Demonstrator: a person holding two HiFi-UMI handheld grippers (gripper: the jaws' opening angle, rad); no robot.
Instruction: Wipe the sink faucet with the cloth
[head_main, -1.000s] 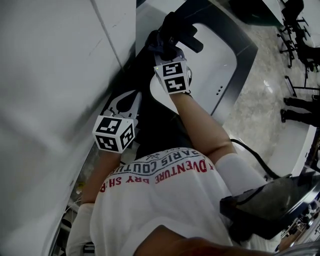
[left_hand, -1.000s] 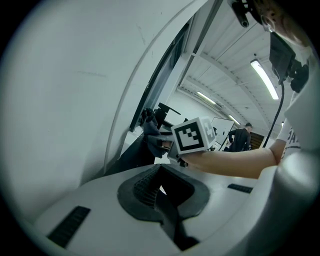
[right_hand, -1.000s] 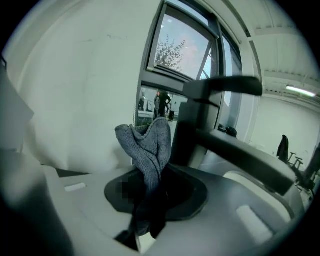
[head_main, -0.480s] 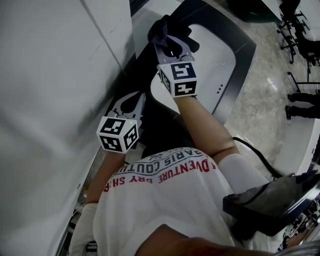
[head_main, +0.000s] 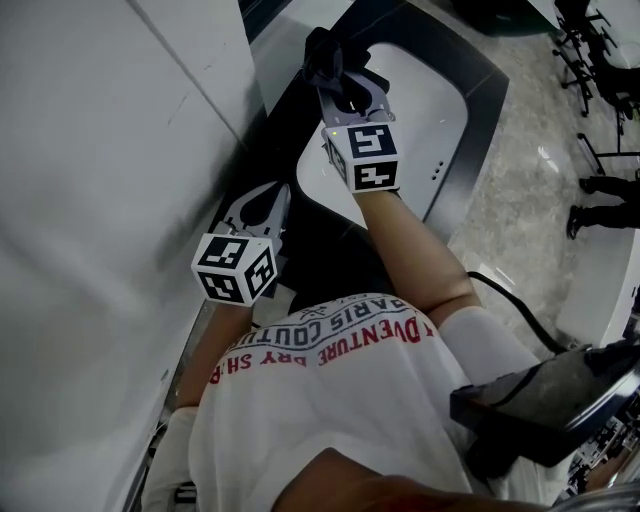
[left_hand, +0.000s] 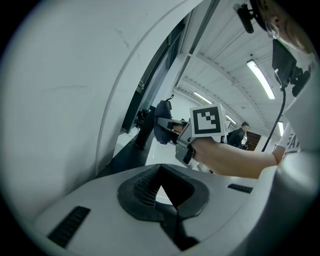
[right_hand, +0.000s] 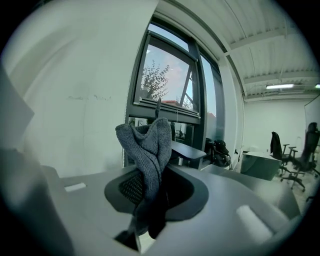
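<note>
My right gripper (head_main: 335, 88) is shut on a dark grey cloth (head_main: 322, 55), held against the black faucet (head_main: 367, 75) at the back edge of the white sink (head_main: 440, 110). In the right gripper view the cloth (right_hand: 147, 147) stands up out of the closed jaws of my right gripper (right_hand: 154, 177). The left gripper view shows the right gripper (left_hand: 172, 131), the cloth (left_hand: 161, 127) and the faucet (left_hand: 144, 131) from the side. My left gripper (head_main: 262, 205) hangs over the dark counter nearer to me, away from the faucet, its jaws together with nothing in them.
A white wall (head_main: 110, 150) runs along the left of the dark counter (head_main: 310, 235). A window (right_hand: 167, 80) stands behind the sink. Office chairs (head_main: 600, 60) and a person's legs (head_main: 600, 205) are on the floor at the right.
My right gripper has carried the cloth a little farther away along the faucet, toward the wall side. The left gripper has hardly moved.
</note>
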